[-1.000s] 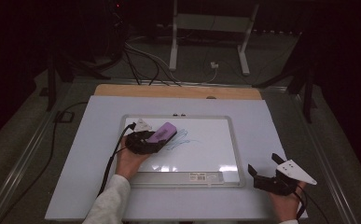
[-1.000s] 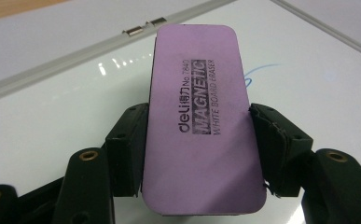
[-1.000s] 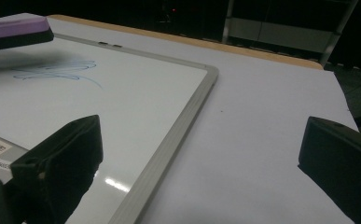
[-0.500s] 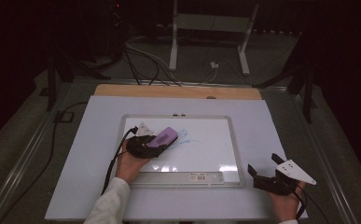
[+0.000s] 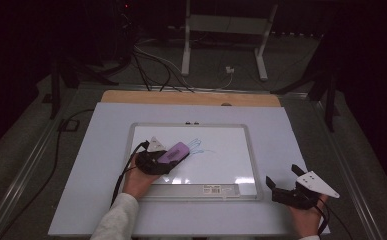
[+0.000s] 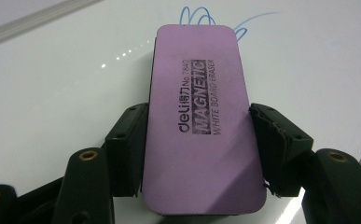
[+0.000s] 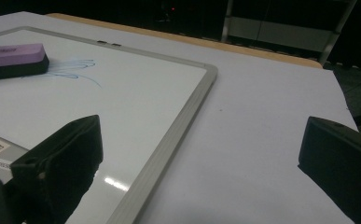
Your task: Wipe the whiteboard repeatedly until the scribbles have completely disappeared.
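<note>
A purple magnetic whiteboard eraser (image 6: 201,126) lies flat on the whiteboard (image 5: 221,162), and my left gripper (image 6: 199,140) is shut on its two long sides. In the high view the eraser (image 5: 173,153) sits left of centre on the board, right beside blue pen scribbles (image 5: 196,146). The scribbles (image 6: 211,16) peek out past the eraser's far end. My right gripper (image 5: 287,183) rests open on the table off the board's front right corner, with nothing between its jaws. From the right gripper view the eraser (image 7: 12,58) and the scribbles (image 7: 73,67) lie far left.
The whiteboard's grey frame (image 7: 169,144) runs between my right gripper's jaws. The board lies on a white table sheet (image 5: 96,150) with a wooden strip (image 5: 191,98) behind it. Cables (image 5: 156,65) and a stand (image 5: 226,30) are on the floor beyond the table.
My left gripper has slid the eraser back toward the person and slightly left, which uncovers more of the blue scribbles. The right gripper has not moved.
</note>
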### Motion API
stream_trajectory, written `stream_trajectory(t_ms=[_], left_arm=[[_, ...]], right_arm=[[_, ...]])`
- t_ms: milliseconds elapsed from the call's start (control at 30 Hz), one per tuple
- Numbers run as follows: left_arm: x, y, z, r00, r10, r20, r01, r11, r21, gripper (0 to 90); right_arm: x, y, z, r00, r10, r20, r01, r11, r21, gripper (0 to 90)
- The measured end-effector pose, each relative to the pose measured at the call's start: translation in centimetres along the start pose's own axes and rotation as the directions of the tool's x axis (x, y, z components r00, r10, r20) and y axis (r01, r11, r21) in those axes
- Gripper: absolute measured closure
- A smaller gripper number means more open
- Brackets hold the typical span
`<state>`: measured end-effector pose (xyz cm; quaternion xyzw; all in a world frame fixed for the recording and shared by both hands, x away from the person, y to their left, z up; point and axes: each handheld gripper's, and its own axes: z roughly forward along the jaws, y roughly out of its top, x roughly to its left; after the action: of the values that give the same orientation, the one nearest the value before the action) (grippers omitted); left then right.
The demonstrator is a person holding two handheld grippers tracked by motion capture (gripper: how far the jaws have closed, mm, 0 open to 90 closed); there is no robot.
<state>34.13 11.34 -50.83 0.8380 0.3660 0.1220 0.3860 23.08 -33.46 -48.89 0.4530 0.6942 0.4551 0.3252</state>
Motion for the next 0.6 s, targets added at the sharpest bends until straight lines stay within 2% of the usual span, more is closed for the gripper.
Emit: stream_trajectory(t_ms=[33,67,133,200,433,600], left_arm=[[0.0,0.0,0.0,1.0000,0.003,-0.001,-0.003,1.0000,-0.008,40.9],[-0.1,0.0,0.0,1.0000,0.000,0.000,0.000,0.9999,-0.014,37.2],[-0.2,0.2,-0.1,0.9998,-0.001,-0.021,0.001,0.9996,-0.029,29.3],[-0.2,0.5,-0.1,0.9997,-0.009,-0.021,0.008,0.9993,-0.035,25.8],[-0.3,1.5,0.7,0.9994,-0.034,0.002,0.034,0.9981,-0.051,26.8],[-0.5,1.7,1.5,0.9994,-0.019,-0.028,0.018,0.9998,-0.004,34.5]], right_arm=[[0.0,0.0,0.0,1.0000,0.000,-0.001,0.000,1.000,0.001,0.2],[0.0,0.0,0.0,1.0000,-0.001,-0.001,0.001,1.000,0.001,0.2],[0.1,0.0,0.0,1.0000,-0.004,-0.001,0.004,1.000,0.002,0.2],[0.1,0.0,0.0,1.0000,-0.003,-0.001,0.003,1.000,0.002,0.2],[0.1,0.0,0.1,1.0000,-0.006,-0.002,0.006,1.000,0.004,0.2],[0.1,0.0,0.0,1.0000,-0.005,-0.003,0.005,1.000,0.004,0.2]])
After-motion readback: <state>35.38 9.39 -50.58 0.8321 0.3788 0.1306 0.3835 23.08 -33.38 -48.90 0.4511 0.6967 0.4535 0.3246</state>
